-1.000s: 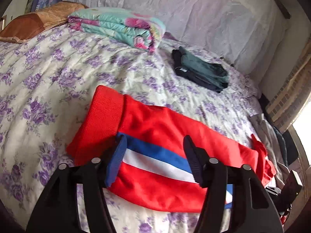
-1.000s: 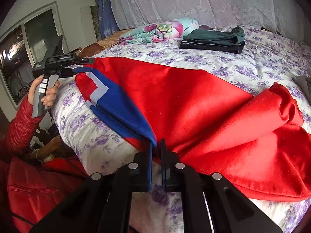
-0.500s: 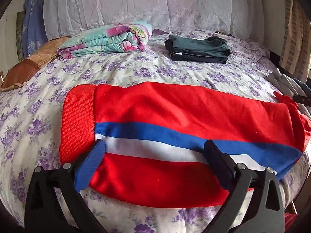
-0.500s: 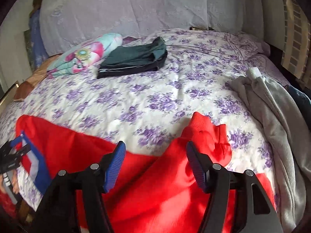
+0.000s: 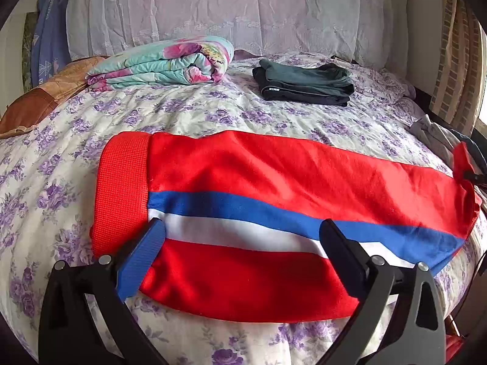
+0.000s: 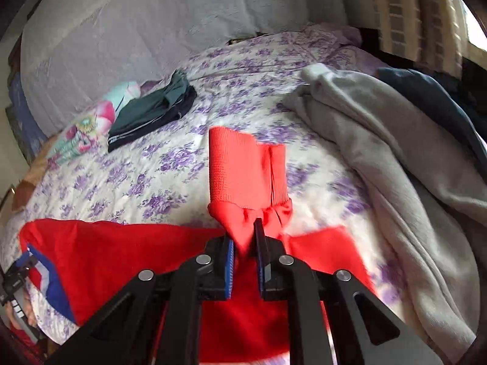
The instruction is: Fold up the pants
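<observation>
Red pants (image 5: 274,170) with a blue and white side stripe lie flat across the flowered bed, ribbed waistband at the left. My left gripper (image 5: 243,237) is open and empty, hovering over the near edge by the waistband. In the right wrist view the pants (image 6: 121,249) spread to the left, and my right gripper (image 6: 244,240) is shut on bunched red cloth just below the ribbed leg cuffs (image 6: 243,170), which stand up beyond the fingertips.
A folded floral quilt (image 5: 164,60) and folded dark green pants (image 5: 304,83) lie at the back of the bed. A grey garment (image 6: 380,152) and a dark one (image 6: 432,100) are heaped at the right. A brown pillow (image 5: 36,103) is at far left.
My right gripper let go of the striped edge, moved to the leg cuffs and shut on them. My left gripper released the waistband, stayed open and drew back slightly.
</observation>
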Demonstrator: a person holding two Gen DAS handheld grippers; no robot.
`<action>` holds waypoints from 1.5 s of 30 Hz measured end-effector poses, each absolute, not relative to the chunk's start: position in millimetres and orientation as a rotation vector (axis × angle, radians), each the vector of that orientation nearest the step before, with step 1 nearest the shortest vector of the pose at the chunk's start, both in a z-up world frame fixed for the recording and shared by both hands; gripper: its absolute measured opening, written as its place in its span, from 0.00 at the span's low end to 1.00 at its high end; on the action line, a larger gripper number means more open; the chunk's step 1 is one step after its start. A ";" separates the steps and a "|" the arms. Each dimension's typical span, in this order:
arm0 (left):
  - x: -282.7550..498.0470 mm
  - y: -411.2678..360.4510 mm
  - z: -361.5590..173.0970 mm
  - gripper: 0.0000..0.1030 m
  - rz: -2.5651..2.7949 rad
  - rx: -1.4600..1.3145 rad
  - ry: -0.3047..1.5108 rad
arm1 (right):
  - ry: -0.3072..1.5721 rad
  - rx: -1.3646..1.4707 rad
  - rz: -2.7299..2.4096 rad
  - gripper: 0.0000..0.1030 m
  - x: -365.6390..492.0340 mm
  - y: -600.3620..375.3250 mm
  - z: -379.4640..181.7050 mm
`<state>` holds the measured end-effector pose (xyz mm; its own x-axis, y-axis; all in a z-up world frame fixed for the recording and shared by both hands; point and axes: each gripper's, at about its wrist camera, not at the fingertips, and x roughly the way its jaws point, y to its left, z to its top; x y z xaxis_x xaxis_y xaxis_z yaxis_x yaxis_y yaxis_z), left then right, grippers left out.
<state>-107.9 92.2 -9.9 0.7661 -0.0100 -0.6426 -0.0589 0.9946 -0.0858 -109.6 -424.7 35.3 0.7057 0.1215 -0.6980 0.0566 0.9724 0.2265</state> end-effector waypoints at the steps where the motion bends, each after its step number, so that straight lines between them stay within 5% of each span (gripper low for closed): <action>1: -108.0 92.3 -9.9 0.96 0.028 -0.102 0.698 | 0.810 0.282 0.029 0.27 -121.6 -439.2 32.6; 2: -107.8 92.4 -10.0 0.96 0.028 -0.101 0.699 | 0.845 0.318 0.005 0.41 -132.9 -453.9 27.7; 4: -107.9 91.2 -9.6 0.96 0.032 -0.097 0.701 | 0.815 0.359 -0.073 0.44 -159.2 -477.3 25.9; 9: -105.8 88.6 -9.4 0.96 0.051 -0.078 0.713 | 0.636 0.272 -0.020 0.43 -184.4 -458.2 57.4; 15: -104.8 87.9 -9.6 0.96 0.055 -0.075 0.716 | 0.695 0.132 0.150 0.43 -172.0 -403.7 47.0; 24: -104.4 89.0 -9.7 0.96 0.053 -0.078 0.715 | 0.838 0.618 0.252 0.42 -159.4 -429.7 -0.5; 27: -104.5 90.3 -9.9 0.96 0.052 -0.081 0.713 | 0.841 0.724 0.271 0.27 -144.0 -433.3 -12.8; 28: -104.7 90.8 -9.8 0.96 0.049 -0.084 0.712 | 0.844 0.748 0.276 0.10 -140.6 -434.6 -15.6; 34: -106.0 91.0 -9.2 0.96 0.045 -0.089 0.710 | 0.752 0.568 0.270 0.08 -166.4 -424.1 15.3; 38: -106.2 92.2 -9.1 0.96 0.042 -0.096 0.707 | 0.926 0.462 0.230 0.10 -164.1 -423.5 -12.4; 42: -106.2 91.7 -9.4 0.96 0.045 -0.093 0.711 | 0.878 0.307 0.177 0.30 -187.9 -417.7 16.5; 45: -106.4 91.8 -9.4 0.96 0.045 -0.092 0.710 | 0.703 0.123 0.049 0.34 -207.2 -415.0 56.3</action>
